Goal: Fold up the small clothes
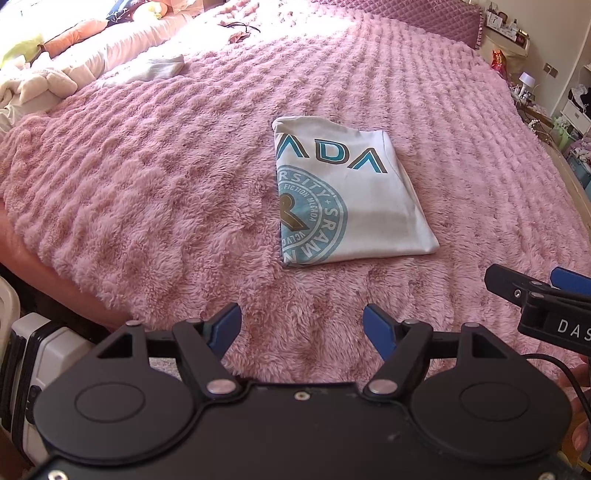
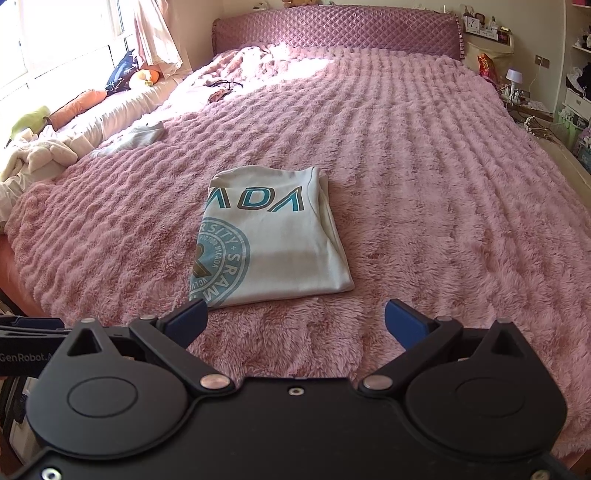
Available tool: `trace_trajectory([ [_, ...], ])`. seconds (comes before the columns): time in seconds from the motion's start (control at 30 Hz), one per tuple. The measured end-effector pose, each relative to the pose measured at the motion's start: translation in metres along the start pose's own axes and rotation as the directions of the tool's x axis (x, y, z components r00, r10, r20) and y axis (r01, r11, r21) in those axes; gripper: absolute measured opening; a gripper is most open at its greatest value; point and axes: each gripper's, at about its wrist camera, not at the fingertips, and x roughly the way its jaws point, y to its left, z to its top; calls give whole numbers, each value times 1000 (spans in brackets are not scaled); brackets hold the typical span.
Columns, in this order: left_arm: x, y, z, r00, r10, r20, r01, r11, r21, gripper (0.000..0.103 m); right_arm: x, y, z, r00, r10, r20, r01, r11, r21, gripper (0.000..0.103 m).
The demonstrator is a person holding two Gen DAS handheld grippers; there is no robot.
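Left wrist view: the left gripper (image 1: 302, 326) at the bottom of the frame has its blue fingers spread wide, grasping nothing, above the pink fluffy blanket (image 1: 147, 192). At the right edge, the right gripper (image 2: 295, 319) likewise stands released and empty. Beyond them, in mid-frame, the folded white T-shirt (image 1: 351, 195) lies flat on the blanket. A purple headboard (image 2: 332, 33) spans the top.

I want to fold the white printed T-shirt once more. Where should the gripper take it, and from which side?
Probably the near right corner of the white printed T-shirt. It lies flat on the pink fuzzy blanket, with its layered edges along the right side. The open right gripper can come low from the near edge, one of its fingers sliding under.
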Motion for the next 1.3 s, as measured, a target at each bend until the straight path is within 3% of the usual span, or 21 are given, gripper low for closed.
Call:
trace_trajectory([
  [1.3,8,-1,2,999,16,-34,-15,1000,21,75,-2,0,-3,1000,-11,-15,10,1000,-17,103],
])
